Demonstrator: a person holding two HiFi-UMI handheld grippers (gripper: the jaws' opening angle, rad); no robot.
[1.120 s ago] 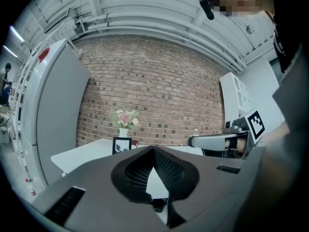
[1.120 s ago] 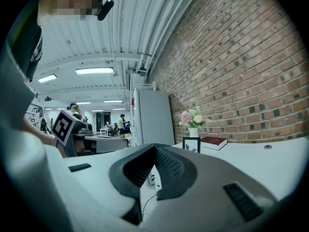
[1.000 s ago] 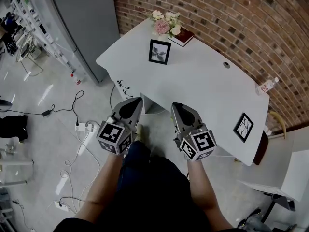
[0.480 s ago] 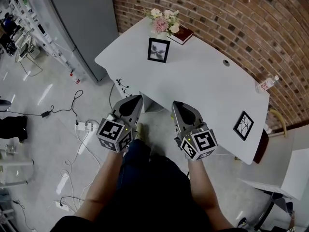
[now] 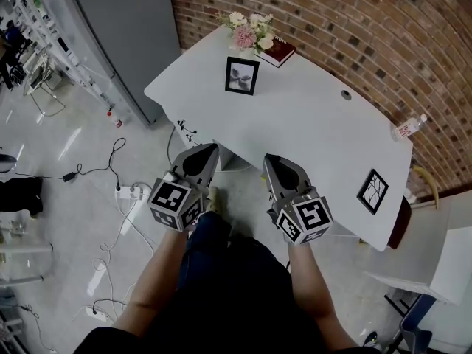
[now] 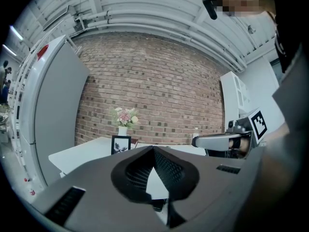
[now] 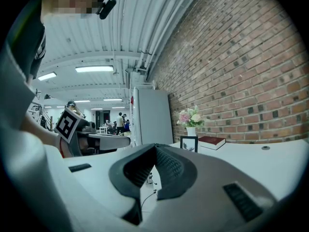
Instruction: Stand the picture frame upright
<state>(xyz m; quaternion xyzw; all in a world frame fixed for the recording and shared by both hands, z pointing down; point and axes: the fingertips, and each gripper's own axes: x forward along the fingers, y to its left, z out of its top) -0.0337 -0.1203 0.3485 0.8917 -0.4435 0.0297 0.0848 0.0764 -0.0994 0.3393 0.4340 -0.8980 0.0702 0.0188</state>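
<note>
Picture frame [image 5: 243, 76] upright near flowers [image 5: 251, 32]

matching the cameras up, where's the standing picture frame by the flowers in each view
Head view: picture frame top centre, at the table's far left end.
Left gripper view: picture frame left of centre.
Right gripper view: picture frame right of centre, beside the red book.
Shared landmark: the flowers just behind it in all three.

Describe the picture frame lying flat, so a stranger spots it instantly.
Start at the white table against the brick wall. Near its right end is a black picture frame. Unlike the upright black frame by the pink flowers, it lies flat.
</note>
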